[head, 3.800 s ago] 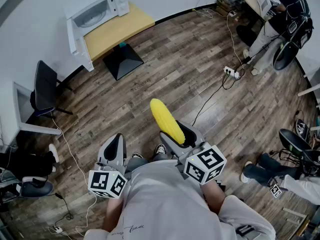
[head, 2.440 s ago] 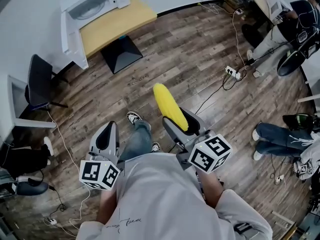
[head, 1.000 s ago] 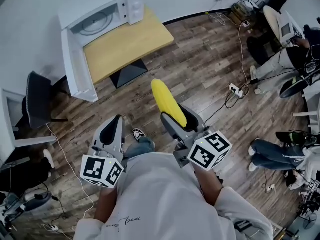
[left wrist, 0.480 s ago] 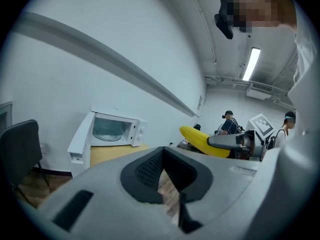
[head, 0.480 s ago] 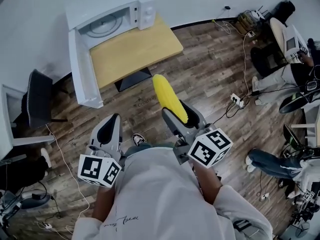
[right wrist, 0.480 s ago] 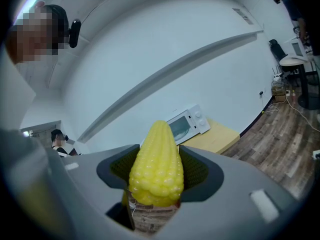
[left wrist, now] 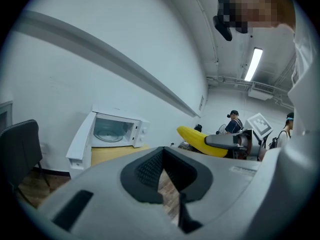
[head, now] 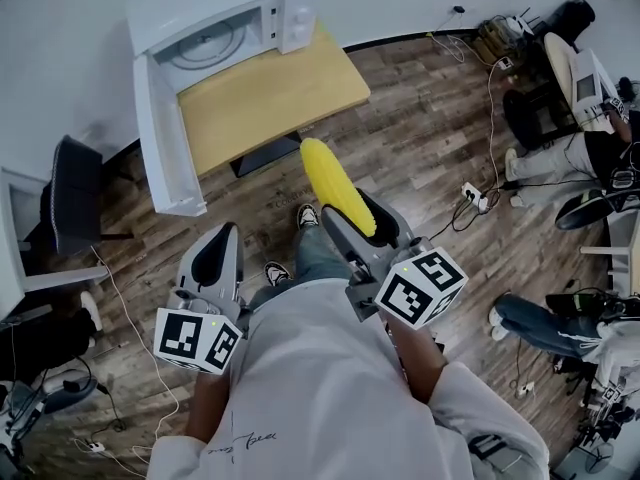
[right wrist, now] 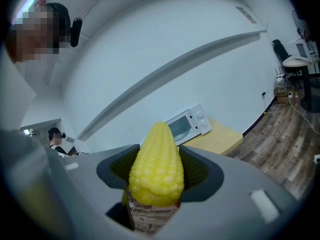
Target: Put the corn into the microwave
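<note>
While the microwave (head: 225,30) stands door-open on the wooden table (head: 285,93), only its glass turntable (head: 205,43) shows inside. Corn (head: 335,183) is in the right gripper (head: 358,218), jaws clamped on its thick end, tip pointing at the table. Left gripper (head: 218,253): jaws together, nothing between. Left gripper view gives the corn side-on; right gripper view has it covering part of the microwave. Head view hides the corn's rear end.
</note>
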`<state>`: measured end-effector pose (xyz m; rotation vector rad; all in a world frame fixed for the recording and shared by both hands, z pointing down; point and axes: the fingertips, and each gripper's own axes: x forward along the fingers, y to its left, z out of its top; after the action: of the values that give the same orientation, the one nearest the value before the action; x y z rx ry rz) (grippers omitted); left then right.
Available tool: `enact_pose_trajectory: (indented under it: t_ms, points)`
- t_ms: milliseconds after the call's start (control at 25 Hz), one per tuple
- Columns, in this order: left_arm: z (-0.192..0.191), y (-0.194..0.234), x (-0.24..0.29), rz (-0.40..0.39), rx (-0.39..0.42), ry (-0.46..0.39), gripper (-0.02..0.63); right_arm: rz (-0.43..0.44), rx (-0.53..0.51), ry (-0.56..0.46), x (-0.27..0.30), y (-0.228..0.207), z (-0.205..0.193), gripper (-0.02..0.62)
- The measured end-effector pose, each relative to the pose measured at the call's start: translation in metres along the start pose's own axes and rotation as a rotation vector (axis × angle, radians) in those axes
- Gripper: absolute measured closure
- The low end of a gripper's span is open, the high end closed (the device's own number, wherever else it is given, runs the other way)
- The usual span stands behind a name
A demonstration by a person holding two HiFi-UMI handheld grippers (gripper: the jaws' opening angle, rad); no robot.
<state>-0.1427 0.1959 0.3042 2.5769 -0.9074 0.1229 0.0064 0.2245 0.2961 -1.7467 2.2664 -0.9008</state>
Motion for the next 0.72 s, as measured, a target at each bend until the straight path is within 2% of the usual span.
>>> enact_pose_trajectory:
  t_ms: [280, 720]
  points:
    - [0.011, 0.017, 0.025, 0.031, -0.001, -0.007, 0.617, 0.04, 0.0, 0.004, 0.037, -0.016, 0.02, 0.334]
    - [0.047, 0.051, 0.089, 0.065, 0.001, -0.022, 0.617, 0.106, 0.009, 0.036, 0.109, -0.045, 0.06, 0.334]
